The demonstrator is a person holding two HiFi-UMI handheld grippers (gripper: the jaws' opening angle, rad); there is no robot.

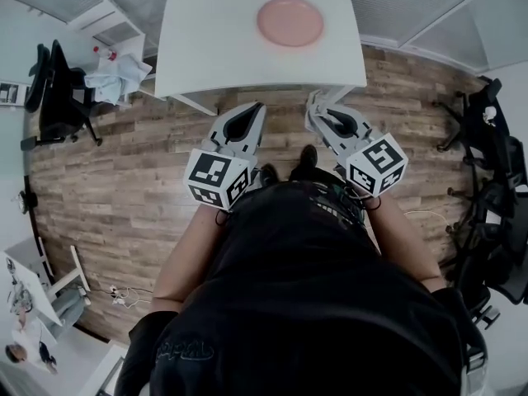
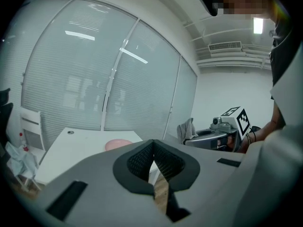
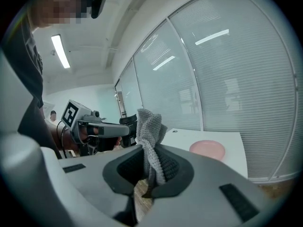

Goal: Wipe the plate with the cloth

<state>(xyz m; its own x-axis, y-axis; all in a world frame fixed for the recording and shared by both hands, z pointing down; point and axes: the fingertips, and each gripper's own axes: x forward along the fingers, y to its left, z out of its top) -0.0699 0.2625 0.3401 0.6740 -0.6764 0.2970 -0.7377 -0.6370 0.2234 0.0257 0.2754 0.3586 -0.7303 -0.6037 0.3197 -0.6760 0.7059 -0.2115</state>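
While clamped on one grey cloth (image 3: 150, 126), the right tool (image 3: 151, 170); left tool (image 2: 153, 161) closed, empty; one pink plate (image 1: 289, 21) ahead.

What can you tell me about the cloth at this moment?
The cloth is grey, with a coarse knitted weave, soft and bunched into folds. It is pinched between the closed jaws of the right gripper, its free end standing up above them. It is held in the air over the wooden floor, short of the white table, and touches neither that nor the pink plate.
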